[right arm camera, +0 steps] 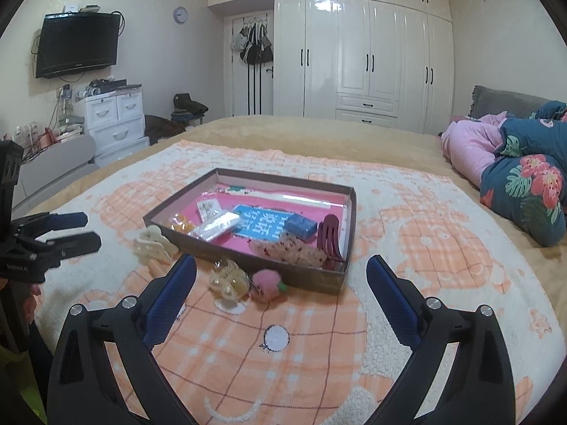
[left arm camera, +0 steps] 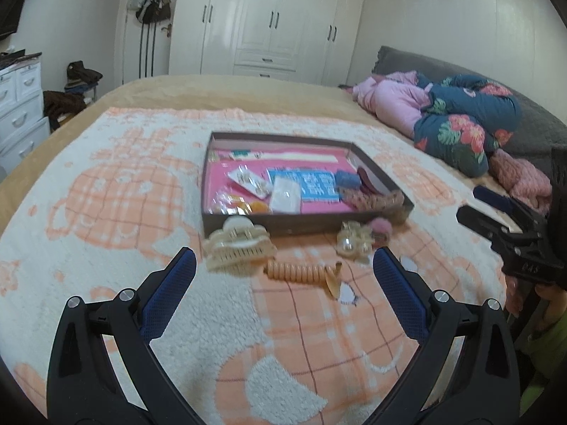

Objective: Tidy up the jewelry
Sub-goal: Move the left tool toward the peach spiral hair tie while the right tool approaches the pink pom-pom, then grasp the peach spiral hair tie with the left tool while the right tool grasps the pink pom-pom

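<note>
A shallow brown box [left arm camera: 276,225] [right arm camera: 248,258] with a pink floor lies on the bed and holds several hair accessories and packets. In front of it lie a cream claw clip [left arm camera: 237,244] [right arm camera: 152,246], an orange spiral hair tie [left arm camera: 301,272], a pearl clip [left arm camera: 352,242] [right arm camera: 228,281] and a pink pompom [left arm camera: 381,230] [right arm camera: 265,283]. My left gripper [left arm camera: 283,265] is open and empty just short of the claw clip and spiral tie. My right gripper [right arm camera: 280,272] is open and empty, near the pearl clip and pompom.
A peach and white blanket [left arm camera: 106,212] [right arm camera: 425,248] covers the bed. Pink and floral bedding [left arm camera: 453,117] [right arm camera: 524,177] is piled at the right. White wardrobes [right arm camera: 354,60] stand beyond the bed. A drawer unit [right arm camera: 113,120] stands at the left.
</note>
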Motion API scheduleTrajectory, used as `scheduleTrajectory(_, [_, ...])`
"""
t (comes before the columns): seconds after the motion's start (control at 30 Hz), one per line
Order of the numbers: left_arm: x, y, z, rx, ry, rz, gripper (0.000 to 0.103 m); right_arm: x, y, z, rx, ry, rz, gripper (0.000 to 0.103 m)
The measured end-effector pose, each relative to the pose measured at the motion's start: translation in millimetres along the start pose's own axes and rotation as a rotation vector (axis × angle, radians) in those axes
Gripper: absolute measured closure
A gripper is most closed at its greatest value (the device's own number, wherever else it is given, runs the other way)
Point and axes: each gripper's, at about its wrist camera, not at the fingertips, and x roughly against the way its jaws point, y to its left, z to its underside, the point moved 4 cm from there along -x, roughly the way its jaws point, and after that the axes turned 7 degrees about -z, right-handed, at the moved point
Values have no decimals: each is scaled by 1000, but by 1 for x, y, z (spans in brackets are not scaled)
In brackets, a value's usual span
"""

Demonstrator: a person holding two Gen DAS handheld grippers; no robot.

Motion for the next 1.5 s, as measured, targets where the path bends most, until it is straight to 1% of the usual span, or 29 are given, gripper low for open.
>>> scheduleTrajectory(0.3, [-26,-10,22,-32,81,24,11,-17,-10,15,-17,55,7,9])
scheduleTrajectory(0.5, [-44,-14,26,-41,118,34,11,-41,-15,23,-32,124,5,9])
scheduleTrajectory(0.57, [-52,-15,27,-45,136,36,11,-51,-15,26,-35,151,-1,10])
scheduleTrajectory(0.6, [-55,-15,28,-45,142,38,11,-58,-16,28,-38,173,-9,15])
scheduleTrajectory(0.7, [-64,-17,27,-39,160,55,11,-71,-18,32,-45,212,-16,22])
scheduleTrajectory(0.77, [-70,-19,27,-47,166,57,11,-80,-19,34,-62,228,-32,24])
scheduleTrajectory(0.8, [-73,-19,27,-48,172,57,11,-83,-19,34,-63,233,-35,27])
scheduleTrajectory(1.03, [-84,-17,25,-24,187,62,11,-110,-16,34,-38,309,-38,37])
scheduleTrajectory(1.1, [-86,-15,25,-13,192,65,11,-117,-14,35,-33,330,-42,43])
scheduleTrajectory(1.3, [-95,-15,22,5,204,80,11,-132,-7,35,-40,366,-66,54])
scheduleTrajectory(1.33, [-96,-15,21,9,204,86,11,-134,-5,36,-33,371,-80,58])
scheduleTrajectory(1.37, [-98,-15,21,10,209,91,12,-135,-3,37,-26,373,-84,65])
scheduleTrajectory(1.4, [-99,-16,21,6,216,90,13,-134,-1,37,-17,370,-81,67])
scheduleTrajectory(1.43, [-101,-17,21,2,218,88,21,-133,-1,37,-14,364,-83,68])
scheduleTrajectory(1.47, [-102,-18,21,-1,222,82,26,-131,0,36,-13,354,-88,69])
scheduleTrajectory(1.5, [-103,-18,22,-3,225,76,28,-128,0,35,-15,341,-93,71])
